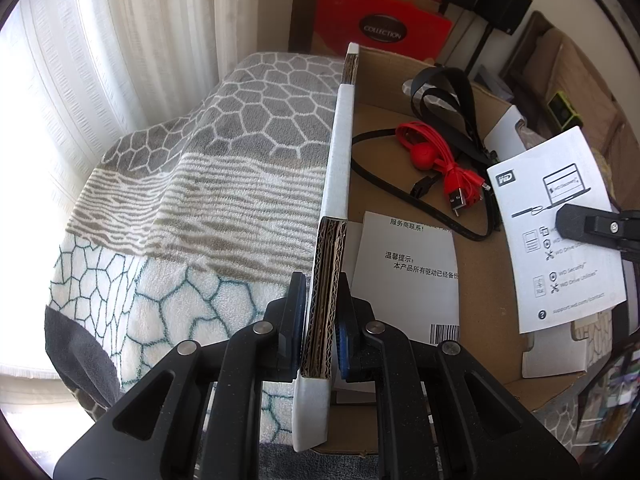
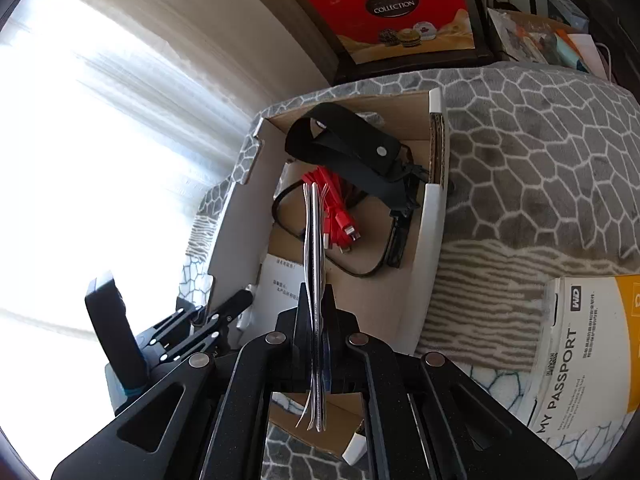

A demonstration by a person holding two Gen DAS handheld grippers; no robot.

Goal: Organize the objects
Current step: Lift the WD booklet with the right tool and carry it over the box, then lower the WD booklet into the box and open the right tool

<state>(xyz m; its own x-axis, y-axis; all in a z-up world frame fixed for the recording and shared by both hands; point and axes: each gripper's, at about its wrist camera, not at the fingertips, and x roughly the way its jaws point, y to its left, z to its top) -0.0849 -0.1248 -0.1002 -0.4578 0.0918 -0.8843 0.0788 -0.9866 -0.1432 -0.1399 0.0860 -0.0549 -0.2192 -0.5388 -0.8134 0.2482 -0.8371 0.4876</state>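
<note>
An open cardboard box sits on a patterned blanket. My left gripper is shut on its left wall. Inside lie a red cable, a black strap, a black cable and a white printed sheet. My right gripper is shut on a white WD booklet, seen edge-on, and holds it upright over the box. In the left wrist view the booklet hangs above the box's right side with the right gripper's finger on it.
A white and yellow My Passport box lies on the blanket right of the cardboard box. A red Collection gift box stands behind. Curtains hang at the left. Cluttered shelves are at the far right.
</note>
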